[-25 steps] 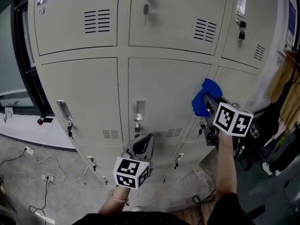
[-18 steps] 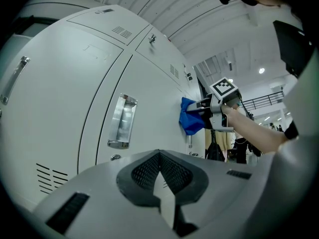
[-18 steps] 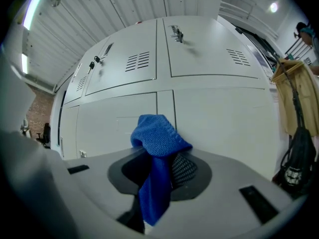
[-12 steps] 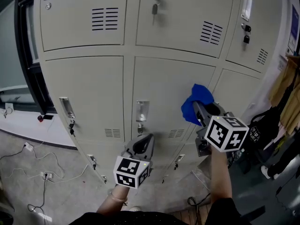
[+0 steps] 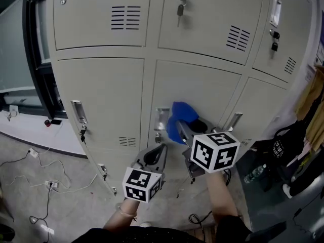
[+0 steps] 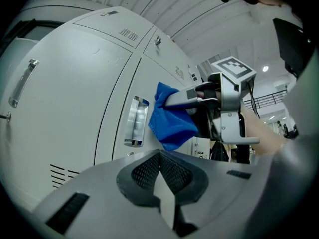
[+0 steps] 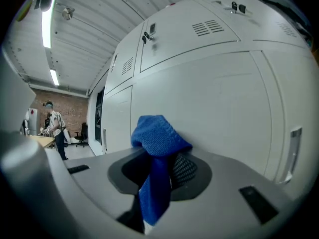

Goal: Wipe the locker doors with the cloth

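Note:
A blue cloth (image 5: 181, 116) is bunched in my right gripper (image 5: 180, 127), which is shut on it and holds it against the beige middle locker door (image 5: 202, 87) of the lower row, just right of the metal handle recess (image 5: 162, 119). In the right gripper view the cloth (image 7: 157, 138) hangs out over the jaws, close to the door (image 7: 209, 98). My left gripper (image 5: 153, 155) is shut and holds nothing, lower and to the left, short of the lockers. The left gripper view shows the cloth (image 6: 169, 118) beside the handle (image 6: 133, 121).
Keys hang in the upper locks (image 5: 179, 8). Another handle (image 5: 77, 111) juts from the left door. Cables (image 5: 30, 186) lie on the floor at the left. A black bag (image 5: 281, 148) and a bottle (image 5: 251, 173) stand at the right. A person (image 7: 52, 121) stands far off.
My right gripper has carried the cloth leftward across the lockers, from the right door's edge to the middle door beside its handle. The left gripper has stayed in place.

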Action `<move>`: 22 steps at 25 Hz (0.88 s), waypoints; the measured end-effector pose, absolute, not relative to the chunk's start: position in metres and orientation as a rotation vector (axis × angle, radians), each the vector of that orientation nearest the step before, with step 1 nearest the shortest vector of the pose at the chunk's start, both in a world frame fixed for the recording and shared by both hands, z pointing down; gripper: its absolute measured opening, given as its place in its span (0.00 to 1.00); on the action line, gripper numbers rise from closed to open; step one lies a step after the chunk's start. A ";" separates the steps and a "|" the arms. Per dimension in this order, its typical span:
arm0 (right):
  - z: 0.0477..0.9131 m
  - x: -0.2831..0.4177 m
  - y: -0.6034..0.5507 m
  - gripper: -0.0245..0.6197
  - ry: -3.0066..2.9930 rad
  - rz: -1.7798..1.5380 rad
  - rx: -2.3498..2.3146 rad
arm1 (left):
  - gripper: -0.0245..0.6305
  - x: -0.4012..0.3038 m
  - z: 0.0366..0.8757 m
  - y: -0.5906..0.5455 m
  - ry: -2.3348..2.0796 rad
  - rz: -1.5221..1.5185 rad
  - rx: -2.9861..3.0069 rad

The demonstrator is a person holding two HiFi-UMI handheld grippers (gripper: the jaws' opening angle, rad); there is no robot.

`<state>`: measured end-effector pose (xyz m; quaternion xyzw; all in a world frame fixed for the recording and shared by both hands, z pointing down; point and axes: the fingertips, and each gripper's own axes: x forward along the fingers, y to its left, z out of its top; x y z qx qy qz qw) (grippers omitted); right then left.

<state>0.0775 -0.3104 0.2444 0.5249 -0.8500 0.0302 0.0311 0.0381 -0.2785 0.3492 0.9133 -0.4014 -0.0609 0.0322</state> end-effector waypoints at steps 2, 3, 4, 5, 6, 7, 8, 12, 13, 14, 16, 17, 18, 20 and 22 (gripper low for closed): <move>0.249 0.071 -0.316 0.19 -2.630 0.127 1.600 | 0.05 0.034 0.351 -0.279 -1.246 -0.187 2.804; 0.251 0.068 -0.318 0.19 -2.633 0.140 1.590 | 0.05 0.033 0.351 -0.279 -1.251 -0.186 2.800; 0.252 0.065 -0.320 0.19 -2.634 0.150 1.582 | 0.05 0.031 0.352 -0.279 -1.255 -0.186 2.796; 0.254 0.062 -0.323 0.19 -2.633 0.156 1.576 | 0.05 0.029 0.352 -0.279 -1.258 -0.188 2.791; 0.255 0.060 -0.325 0.19 -2.629 0.158 1.575 | 0.05 0.028 0.353 -0.280 -1.261 -0.190 2.786; 0.255 0.059 -0.327 0.19 -2.626 0.160 1.578 | 0.05 0.026 0.353 -0.280 -1.265 -0.192 2.782; 0.256 0.058 -0.329 0.19 -2.622 0.162 1.582 | 0.05 0.025 0.354 -0.280 -1.267 -0.192 2.778; 0.257 0.060 -0.336 0.19 -2.618 0.185 1.590 | 0.05 0.022 0.358 -0.282 -1.268 -0.193 2.760; 0.258 0.061 -0.336 0.19 -2.622 0.192 1.588 | 0.05 0.022 0.359 -0.282 -1.267 -0.193 2.756; 0.258 0.061 -0.336 0.19 -2.626 0.196 1.588 | 0.05 0.022 0.359 -0.282 -1.266 -0.193 2.754; 0.257 0.062 -0.336 0.19 -2.628 0.194 1.590 | 0.05 0.022 0.359 -0.283 -1.266 -0.195 2.752; 0.257 0.063 -0.336 0.19 -2.626 0.190 1.592 | 0.05 0.022 0.359 -0.284 -1.265 -0.196 2.752; 0.257 0.064 -0.336 0.19 -2.624 0.188 1.595 | 0.05 0.022 0.359 -0.284 -1.265 -0.196 2.753; 0.258 0.068 -0.336 0.19 -2.619 0.188 1.602 | 0.05 0.023 0.359 -0.284 -1.264 -0.195 2.754; 0.259 0.073 -0.335 0.19 -2.614 0.191 1.613 | 0.05 0.024 0.360 -0.285 -1.261 -0.194 2.753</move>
